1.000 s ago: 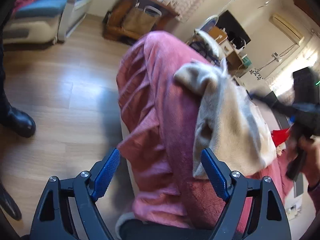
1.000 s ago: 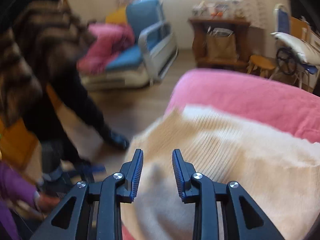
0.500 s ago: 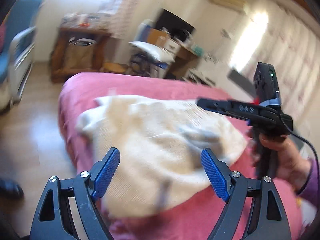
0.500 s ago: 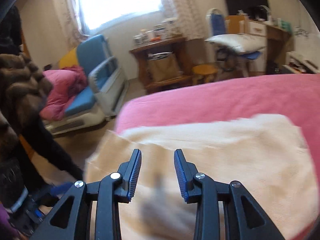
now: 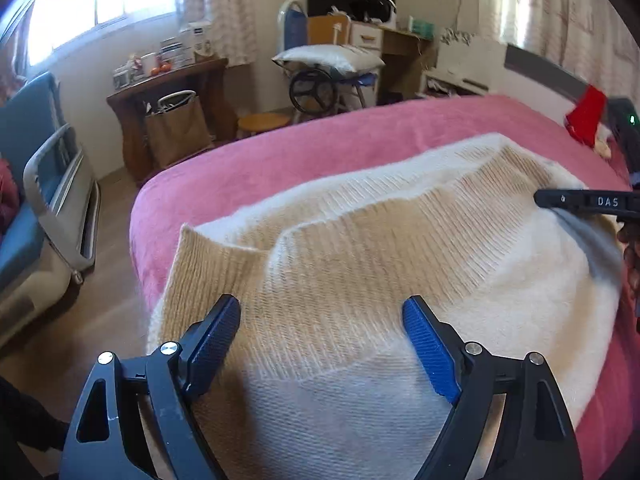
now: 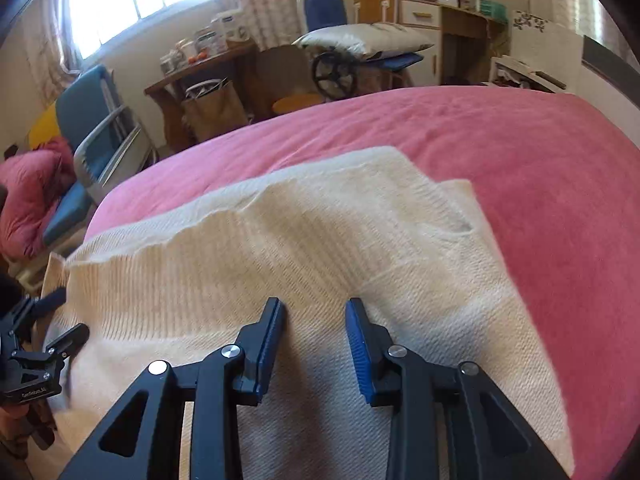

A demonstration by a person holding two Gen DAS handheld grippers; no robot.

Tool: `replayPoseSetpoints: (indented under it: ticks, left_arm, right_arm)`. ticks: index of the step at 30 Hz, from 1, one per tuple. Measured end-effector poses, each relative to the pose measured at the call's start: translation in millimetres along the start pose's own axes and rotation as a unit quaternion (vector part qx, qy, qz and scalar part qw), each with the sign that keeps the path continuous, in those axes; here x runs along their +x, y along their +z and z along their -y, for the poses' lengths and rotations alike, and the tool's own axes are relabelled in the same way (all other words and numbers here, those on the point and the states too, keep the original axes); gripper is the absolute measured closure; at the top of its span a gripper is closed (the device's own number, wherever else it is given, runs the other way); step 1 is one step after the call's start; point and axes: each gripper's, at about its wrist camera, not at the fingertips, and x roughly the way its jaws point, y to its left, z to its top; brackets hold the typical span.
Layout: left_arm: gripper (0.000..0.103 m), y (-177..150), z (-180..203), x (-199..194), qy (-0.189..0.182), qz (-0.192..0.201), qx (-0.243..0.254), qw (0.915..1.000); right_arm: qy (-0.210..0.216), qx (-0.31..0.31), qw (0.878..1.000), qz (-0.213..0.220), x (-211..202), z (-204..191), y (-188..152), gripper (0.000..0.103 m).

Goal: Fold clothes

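Note:
A cream knitted sweater (image 5: 360,272) lies spread on a pink bed cover (image 5: 320,152), with a ribbed band running across it. It also shows in the right wrist view (image 6: 320,240). My left gripper (image 5: 322,320) is wide open and empty, just above the sweater's near left part. My right gripper (image 6: 316,320) is partly open and empty, low over the sweater's middle. The right gripper's finger (image 5: 580,202) shows at the right edge of the left wrist view. The left gripper (image 6: 44,336) shows at the left edge of the right wrist view.
The bed's left edge (image 5: 138,232) drops to a wooden floor (image 5: 100,320). A blue armchair (image 5: 36,200) stands left of the bed. A wooden side table (image 5: 168,88) with a bag, a round stool (image 5: 262,122) and a wheelchair (image 5: 320,80) stand beyond. A red item (image 5: 586,116) lies at the far right.
Both views have swung from the floor and bed side up to face the sweater. The sweater now lies flatter and more spread on the cover. Both grippers remain empty.

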Motion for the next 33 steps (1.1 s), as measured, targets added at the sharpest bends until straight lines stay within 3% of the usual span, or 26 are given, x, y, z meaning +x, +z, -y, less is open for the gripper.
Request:
replayPoseSetpoints:
  ticks: [1,3,9,13,18,24,26,33]
  left_arm:
    - [0.017,-0.7,0.2,-4.2,-0.001,-0.002,-0.005,1.0]
    - [0.017,-2.1,0.7,-12.6,-0.003,-0.007,-0.015,0.9999]
    - [0.017,-6.3,2.0,-37.9,-0.008,-0.022,-0.045,0.9987]
    - [0.017,-15.7,6.6,-49.4,-0.006,-0.054,-0.083,0.995]
    - [0.017,-23.7,24.5,-69.0,-0.005,-0.075,-0.098,0.9924]
    - [0.017,-22.4,63.3,-106.2,-0.016,-0.079,-0.066,0.9946]
    - [0.017,-21.4,76.1,-120.9,-0.015,-0.074,-0.049,0.9959]
    - [0.017,-26.2,98.8,-169.9,-0.013,-0.058,-0.024,0.998]
  right_arm:
    - [-0.001,0.015,1.0,0.001,-3.1,3.7,-3.5,0.079]
    - [0.017,0.051,0.999,0.006,-17.9,7.7,-14.4,0.077]
    - [0.074,0.073,0.989,0.103,-134.8,3.5,-83.0,0.067]
    - [0.092,0.092,0.988,0.085,-178.3,-14.8,-138.8,0.066]
    - [0.081,0.097,0.99,0.069,-181.8,-45.7,-116.7,0.066]
    - [0.07,0.121,0.987,0.084,-148.9,-63.0,-38.0,0.066]
    - [0.062,0.131,0.986,0.087,-162.9,-68.1,-42.9,0.065]
    - [0.01,0.112,0.99,0.084,-183.5,-83.2,-11.6,0.063]
